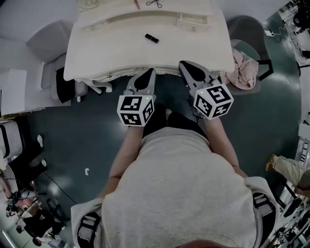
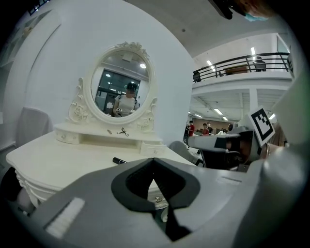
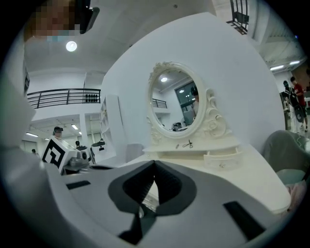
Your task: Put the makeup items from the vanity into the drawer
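Note:
A small black makeup tube [image 1: 151,38] lies on the white vanity top [image 1: 106,53], also visible in the left gripper view [image 2: 119,161]. On the back shelf rest a thin scissor-like tool [image 1: 154,4] [image 2: 123,131] [image 3: 188,144] and a reddish pencil [image 1: 137,4]. A little drawer [image 1: 193,22] [image 3: 223,159] sits at the shelf's right end. My left gripper [image 1: 149,72] [image 2: 154,161] and right gripper [image 1: 184,64] [image 3: 155,164] hover side by side at the vanity's front edge, both shut with nothing between the jaws. A front drawer knob [image 2: 157,198] shows just past the left jaws.
An oval mirror [image 2: 123,86] [image 3: 177,101] stands at the back of the vanity. A grey chair with pink cloth [image 1: 244,68] is at the right, a white seat [image 1: 48,72] at the left. People stand far off in the hall.

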`<state>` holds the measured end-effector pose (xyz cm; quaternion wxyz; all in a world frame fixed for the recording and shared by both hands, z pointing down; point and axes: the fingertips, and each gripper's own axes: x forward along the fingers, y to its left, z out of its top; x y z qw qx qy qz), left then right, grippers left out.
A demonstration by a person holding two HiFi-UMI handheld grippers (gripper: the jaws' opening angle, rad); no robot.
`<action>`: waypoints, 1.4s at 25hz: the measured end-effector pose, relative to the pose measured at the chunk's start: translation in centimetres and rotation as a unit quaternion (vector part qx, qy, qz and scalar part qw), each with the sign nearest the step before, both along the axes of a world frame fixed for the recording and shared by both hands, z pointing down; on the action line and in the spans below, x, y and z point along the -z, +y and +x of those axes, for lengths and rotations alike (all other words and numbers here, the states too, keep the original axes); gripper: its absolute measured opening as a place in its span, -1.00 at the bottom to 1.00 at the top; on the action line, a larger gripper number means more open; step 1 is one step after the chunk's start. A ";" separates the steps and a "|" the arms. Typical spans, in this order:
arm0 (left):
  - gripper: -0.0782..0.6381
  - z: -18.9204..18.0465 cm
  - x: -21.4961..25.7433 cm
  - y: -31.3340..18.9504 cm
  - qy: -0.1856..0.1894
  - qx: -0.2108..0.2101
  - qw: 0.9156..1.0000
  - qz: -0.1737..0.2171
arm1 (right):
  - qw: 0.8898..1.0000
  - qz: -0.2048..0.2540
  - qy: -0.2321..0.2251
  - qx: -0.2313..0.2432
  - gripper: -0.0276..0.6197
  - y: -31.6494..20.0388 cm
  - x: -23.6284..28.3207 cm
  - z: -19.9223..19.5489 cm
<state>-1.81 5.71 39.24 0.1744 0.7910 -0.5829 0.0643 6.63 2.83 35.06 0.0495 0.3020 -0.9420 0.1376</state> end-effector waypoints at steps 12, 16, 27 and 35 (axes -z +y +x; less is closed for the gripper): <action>-0.76 -0.1 -1.5 -4.7 0.011 -0.031 0.999 -0.013 | 0.999 -0.032 0.015 0.001 -0.89 -3.3 -3.0 -1.2; -0.76 -1.6 -1.7 -7.4 0.016 -0.031 0.999 -0.016 | 0.999 -0.034 0.021 -0.003 -0.89 -6.0 -3.3 -2.2; -0.76 -8.8 -2.9 -15.6 0.018 -0.029 0.999 -0.040 | 0.999 -0.039 0.031 -0.010 -0.89 -14.7 -3.5 -7.5; -0.76 -11.7 -4.5 -20.3 0.023 -0.052 0.996 -0.064 | 0.995 -0.071 0.074 -0.019 -0.89 -18.9 -6.8 -10.6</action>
